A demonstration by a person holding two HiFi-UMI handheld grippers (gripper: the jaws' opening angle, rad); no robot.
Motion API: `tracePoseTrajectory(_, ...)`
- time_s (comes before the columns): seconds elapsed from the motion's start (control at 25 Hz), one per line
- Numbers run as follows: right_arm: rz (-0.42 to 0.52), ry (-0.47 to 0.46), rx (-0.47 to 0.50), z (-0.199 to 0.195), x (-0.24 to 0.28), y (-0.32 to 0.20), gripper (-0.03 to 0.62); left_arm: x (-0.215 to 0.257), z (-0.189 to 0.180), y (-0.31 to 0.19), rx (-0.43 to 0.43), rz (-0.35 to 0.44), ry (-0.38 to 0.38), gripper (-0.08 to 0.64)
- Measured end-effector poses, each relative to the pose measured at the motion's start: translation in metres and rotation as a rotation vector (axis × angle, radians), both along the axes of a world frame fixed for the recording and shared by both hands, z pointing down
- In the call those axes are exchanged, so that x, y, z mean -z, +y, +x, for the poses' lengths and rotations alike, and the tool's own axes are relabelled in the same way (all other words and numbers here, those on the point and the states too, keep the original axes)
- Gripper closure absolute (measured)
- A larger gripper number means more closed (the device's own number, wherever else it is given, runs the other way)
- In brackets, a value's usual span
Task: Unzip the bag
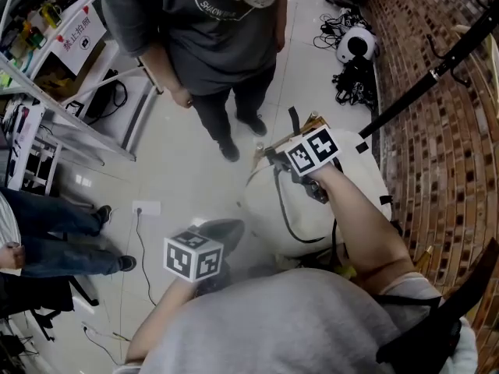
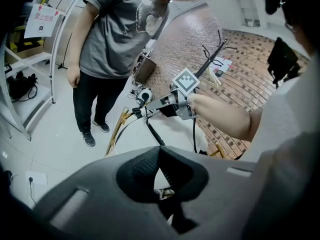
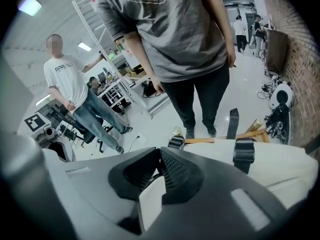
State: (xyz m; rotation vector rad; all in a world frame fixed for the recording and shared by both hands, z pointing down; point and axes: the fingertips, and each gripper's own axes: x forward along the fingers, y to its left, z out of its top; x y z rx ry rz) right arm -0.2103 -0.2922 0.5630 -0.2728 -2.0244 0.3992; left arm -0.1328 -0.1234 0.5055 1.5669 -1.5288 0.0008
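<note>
Atop white bag, R hand-held gripper tight on its top edge; L hand-held gripper, jaws together, alongside.

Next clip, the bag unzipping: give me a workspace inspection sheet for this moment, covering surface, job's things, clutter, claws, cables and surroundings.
Surface: pale tiled floor; no table seen.
Job's things: cream bag with black straps, by the brick wall; whether its zipper is open cannot be told.
Clutter: white round device on the floor by the wall.
Grippers: right gripper, claw tips together at the bag's top; left gripper, claw tips together at the bag's near side. What either pinches cannot be told.
Cables: tangle beside the device; cord from a floor socket.
Surroundings: bystander in a grey T-shirt facing the bag; shelving at left.
</note>
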Motion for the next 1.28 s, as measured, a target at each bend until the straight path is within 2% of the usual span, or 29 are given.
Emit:
tracePoseTrajectory(0.24, 0.004, -0.035, -0.067, -0.010, 0.008, -0.023, 0.565, -0.002, 0.003, -0.003, -0.008, -0.010, 0.004, 0.558)
tracePoseTrajectory(0.44, 0.035, -0.027, -0.073, -0.009, 0.013, -0.040, 0.565, 0.000, 0.003, -0.011, -0.009, -0.003, 0.006, 0.558)
tracePoseTrajectory(0.96, 0.082, -0.042, -0.229, 0.025, 0.021, -0.087, 0.565, 0.000, 0.014, -0.022, -0.072, 0.009, 0.008, 0.558)
tracePoseTrajectory(1.28, 0.087, -0.040, -0.287, 0.044, 0.022, -0.092, 0.563, 0.004, 0.017, -0.021, -0.109, 0.020, 0.002, 0.558)
